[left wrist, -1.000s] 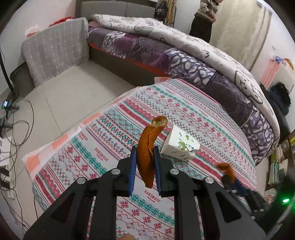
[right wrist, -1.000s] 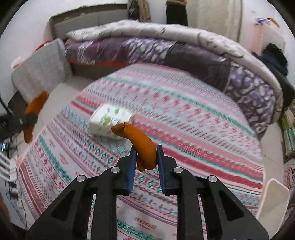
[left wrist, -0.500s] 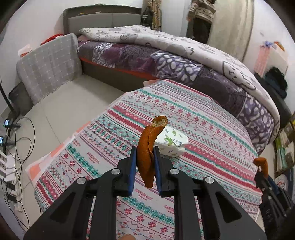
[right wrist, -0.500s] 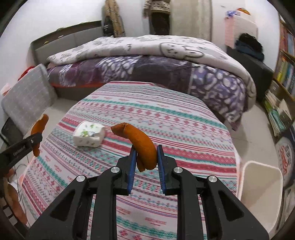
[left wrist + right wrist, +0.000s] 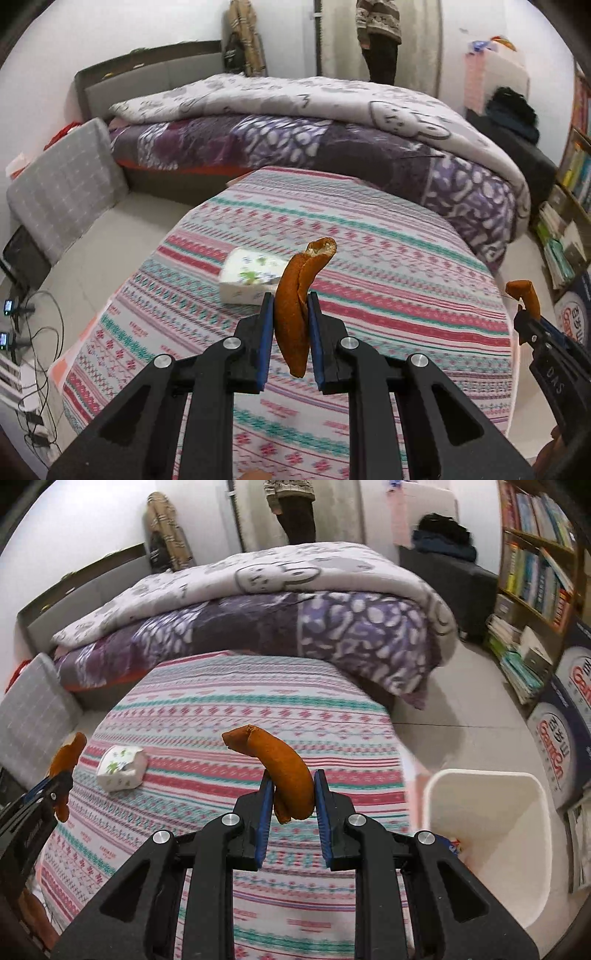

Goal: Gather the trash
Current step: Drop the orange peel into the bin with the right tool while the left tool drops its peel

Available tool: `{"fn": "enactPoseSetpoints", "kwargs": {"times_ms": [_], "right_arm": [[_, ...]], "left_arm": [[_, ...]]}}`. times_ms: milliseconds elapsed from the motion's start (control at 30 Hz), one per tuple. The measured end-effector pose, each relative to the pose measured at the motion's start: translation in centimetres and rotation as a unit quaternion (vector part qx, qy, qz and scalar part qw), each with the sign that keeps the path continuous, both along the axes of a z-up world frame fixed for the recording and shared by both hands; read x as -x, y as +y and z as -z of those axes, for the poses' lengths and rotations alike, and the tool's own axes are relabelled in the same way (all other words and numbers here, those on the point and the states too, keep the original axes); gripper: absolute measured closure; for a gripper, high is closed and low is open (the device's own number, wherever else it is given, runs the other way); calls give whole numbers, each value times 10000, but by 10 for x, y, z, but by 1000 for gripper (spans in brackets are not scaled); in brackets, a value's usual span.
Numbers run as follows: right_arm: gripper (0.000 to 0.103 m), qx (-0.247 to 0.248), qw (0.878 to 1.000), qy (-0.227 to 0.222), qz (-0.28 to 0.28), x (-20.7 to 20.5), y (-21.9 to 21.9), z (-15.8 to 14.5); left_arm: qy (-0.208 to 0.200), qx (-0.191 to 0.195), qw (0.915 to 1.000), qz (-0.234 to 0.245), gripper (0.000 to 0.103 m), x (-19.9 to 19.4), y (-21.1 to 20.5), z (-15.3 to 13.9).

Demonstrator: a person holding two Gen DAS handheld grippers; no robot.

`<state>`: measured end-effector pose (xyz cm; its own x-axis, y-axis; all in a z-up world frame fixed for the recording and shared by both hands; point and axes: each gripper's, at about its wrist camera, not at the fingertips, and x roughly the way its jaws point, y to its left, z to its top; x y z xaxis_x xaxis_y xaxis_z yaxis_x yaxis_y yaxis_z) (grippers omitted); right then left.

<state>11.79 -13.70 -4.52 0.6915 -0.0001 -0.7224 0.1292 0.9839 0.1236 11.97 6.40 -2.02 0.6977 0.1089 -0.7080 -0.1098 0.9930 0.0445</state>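
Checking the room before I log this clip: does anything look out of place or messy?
A crumpled tissue pack lies loose on the patterned tablecloth, away from the white bin. Each gripper, left and right, pinches an orange peel.

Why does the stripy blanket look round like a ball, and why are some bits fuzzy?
Left wrist view: the fisheye lens bulges the striped patterned blanket and darkens the corners; the orange peel strip in the left gripper looks sharp. Right wrist view: same bulge; the white plastic bin has a smeared left edge, and the bookshelf bends.
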Motion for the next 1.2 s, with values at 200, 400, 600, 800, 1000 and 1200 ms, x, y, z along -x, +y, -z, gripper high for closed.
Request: {"fn": "enactPoseSetpoints", "kwargs": {"times_ms": [200, 400, 600, 800, 1000, 1200], "right_arm": [[82, -141, 9991, 25, 398, 9, -37, -4], [82, -174, 9964, 48, 824, 18, -75, -8], [81, -289, 9905, 206, 1325, 30, -122, -8], [55, -415, 9807, 316, 1883, 48, -168, -10], [23, -568, 9626, 200, 2641, 73, -214, -17], [18, -1239, 9391, 152, 3202, 98, -265, -19]], "left_arm": [[-48, -66, 9995, 318, 85, 2, -37, -1], [-76, -149, 9976, 671, 85, 6, -71, 1], [-23, -201, 9942, 1060, 85, 12, -107, 7], [139, -80, 9882, 1525, 85, 19, -149, 14], [427, 187, 9767, 2095, 85, 29, -193, 23], [912, 606, 9528, 2831, 84, 46, -245, 37]]}}
